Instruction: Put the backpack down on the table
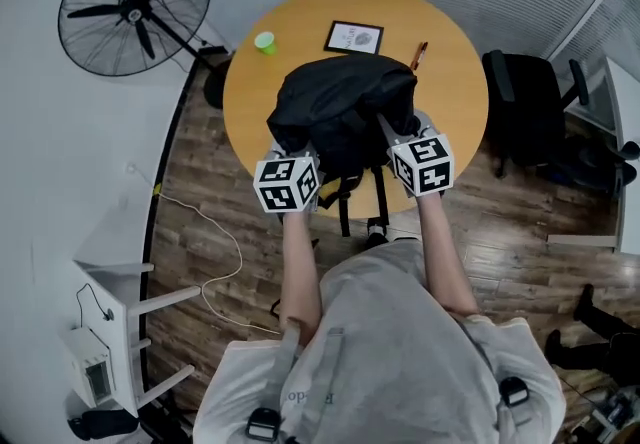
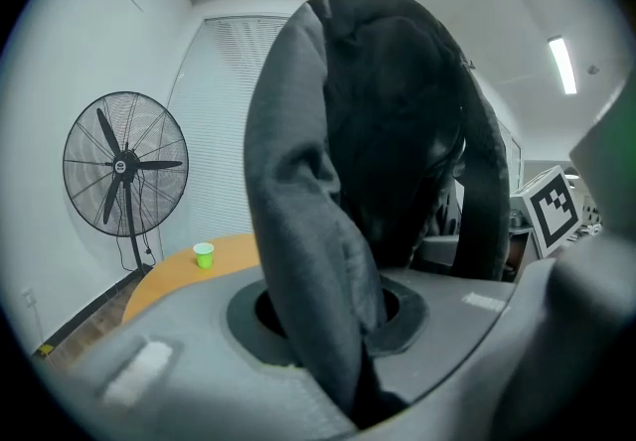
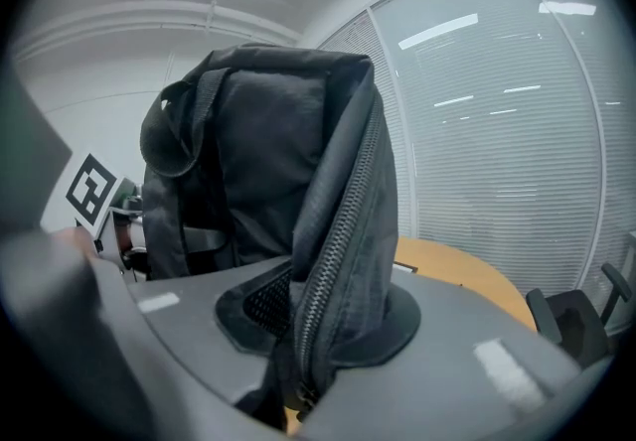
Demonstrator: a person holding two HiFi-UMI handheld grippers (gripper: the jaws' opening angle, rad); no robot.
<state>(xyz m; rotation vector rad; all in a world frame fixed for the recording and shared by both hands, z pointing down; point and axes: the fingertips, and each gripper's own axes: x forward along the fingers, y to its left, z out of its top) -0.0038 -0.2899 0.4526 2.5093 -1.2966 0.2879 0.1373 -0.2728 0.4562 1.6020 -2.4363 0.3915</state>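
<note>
A black backpack hangs in the air over the near half of the round wooden table, its straps dangling below the table's edge. My left gripper is shut on a fold of the backpack's left side; in the left gripper view that grey-black fabric rises from between the jaws. My right gripper is shut on the backpack's right side, and in the right gripper view the zippered edge is clamped between the jaws. Both marker cubes sit near the table's front rim.
On the table's far part stand a small green cup, a framed card and a pen-like thing. A standing fan is at the left, a black office chair at the right, a cable on the wooden floor.
</note>
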